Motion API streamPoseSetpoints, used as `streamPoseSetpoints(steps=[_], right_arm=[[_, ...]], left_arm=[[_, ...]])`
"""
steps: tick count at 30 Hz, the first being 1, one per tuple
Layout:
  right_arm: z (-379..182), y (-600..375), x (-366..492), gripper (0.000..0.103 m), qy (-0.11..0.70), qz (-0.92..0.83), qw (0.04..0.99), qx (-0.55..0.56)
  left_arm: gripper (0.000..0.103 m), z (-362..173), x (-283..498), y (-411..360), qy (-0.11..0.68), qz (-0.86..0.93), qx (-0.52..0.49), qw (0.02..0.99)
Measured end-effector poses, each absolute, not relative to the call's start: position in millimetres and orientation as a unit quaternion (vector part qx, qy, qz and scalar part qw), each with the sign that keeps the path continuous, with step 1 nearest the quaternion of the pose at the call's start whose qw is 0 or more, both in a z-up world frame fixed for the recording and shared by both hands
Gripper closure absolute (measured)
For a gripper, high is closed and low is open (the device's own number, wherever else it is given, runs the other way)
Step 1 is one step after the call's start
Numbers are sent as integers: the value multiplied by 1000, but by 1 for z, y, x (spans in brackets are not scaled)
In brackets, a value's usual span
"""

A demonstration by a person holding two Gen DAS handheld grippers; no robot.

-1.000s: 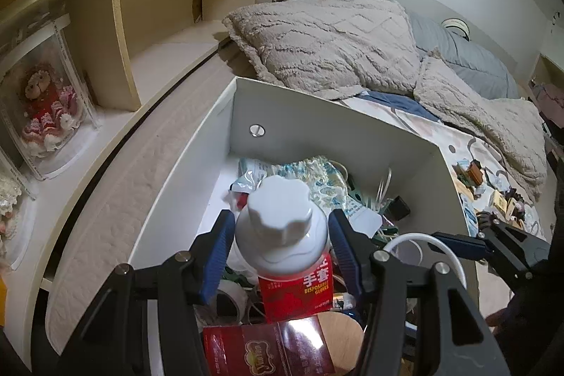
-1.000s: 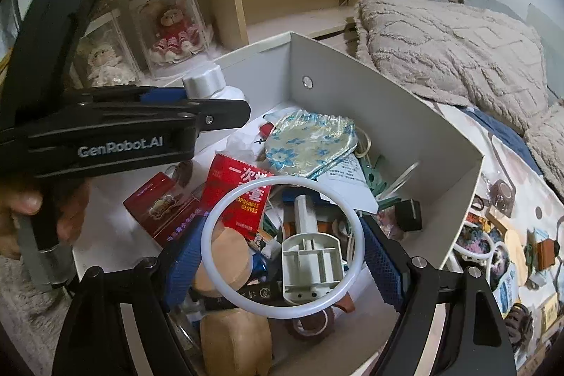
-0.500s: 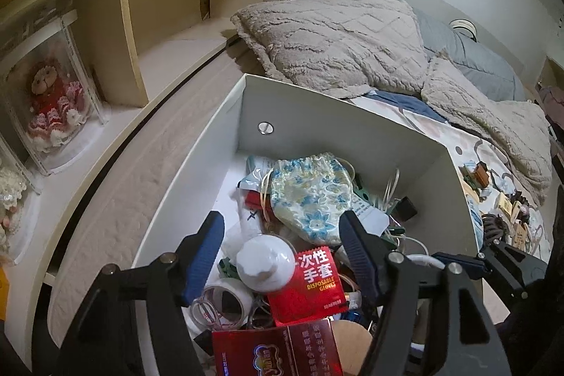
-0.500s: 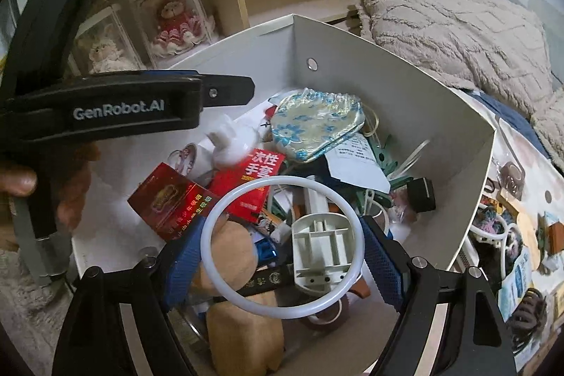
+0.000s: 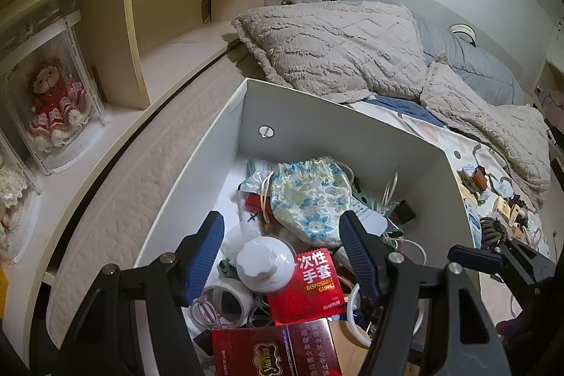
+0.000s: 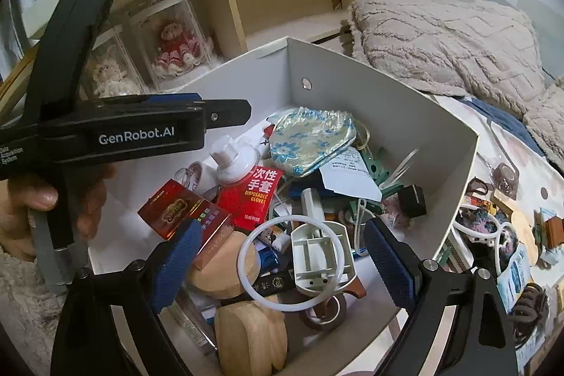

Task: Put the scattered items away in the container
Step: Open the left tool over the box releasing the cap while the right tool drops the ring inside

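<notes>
Box: the white box (image 6: 405, 115) sat on the bed (image 5: 469, 143), its open top taking whatever was dropped in; it was already crowded.
Left gripper: the left gripper (image 5: 282, 256) hovered over the near end of the box with its jaws released and nothing between them; they had just been opening, most likely to let the bottle fall.
White bottle: the white bottle (image 5: 264, 265) lay loose in the box below those jaws, resting partly on the red glove packet (image 5: 310, 284), beside a tape roll (image 5: 225, 300).
Right gripper: the right gripper (image 6: 282, 265) hung over the near right part of the box, jaws spread wide and just opened further; neither pad touched anything.
White ring: the white ring (image 6: 290, 261) lay free in the box, draped over a pale plastic holder (image 6: 320, 258), apparently just let go.
Other contents: a flowered pouch (image 6: 312, 140) lay toward the far wall of the box, a red carton (image 6: 179, 210) and wooden pieces (image 6: 246, 323) toward the near wall.
Still outside: small items (image 6: 493, 228) remained scattered on the bed to the right of the box, so the tidying looked unfinished.
In the way: the right wall of the box stood between the grippers and those items; the left gripper also crossed the box in the right wrist view.
</notes>
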State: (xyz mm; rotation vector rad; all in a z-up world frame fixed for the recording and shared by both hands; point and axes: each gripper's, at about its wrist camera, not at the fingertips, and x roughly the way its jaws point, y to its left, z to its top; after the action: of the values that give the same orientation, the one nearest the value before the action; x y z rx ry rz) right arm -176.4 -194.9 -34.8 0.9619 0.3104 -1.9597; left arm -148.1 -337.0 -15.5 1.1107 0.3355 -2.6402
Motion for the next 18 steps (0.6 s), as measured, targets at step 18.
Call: streamPoseSetpoints(steps=[18], right_arm=[[-18, -169, -165, 0, 125, -835, 412, 344]], left_arm=[[0, 14, -123, -324, 102, -927, 326, 157]])
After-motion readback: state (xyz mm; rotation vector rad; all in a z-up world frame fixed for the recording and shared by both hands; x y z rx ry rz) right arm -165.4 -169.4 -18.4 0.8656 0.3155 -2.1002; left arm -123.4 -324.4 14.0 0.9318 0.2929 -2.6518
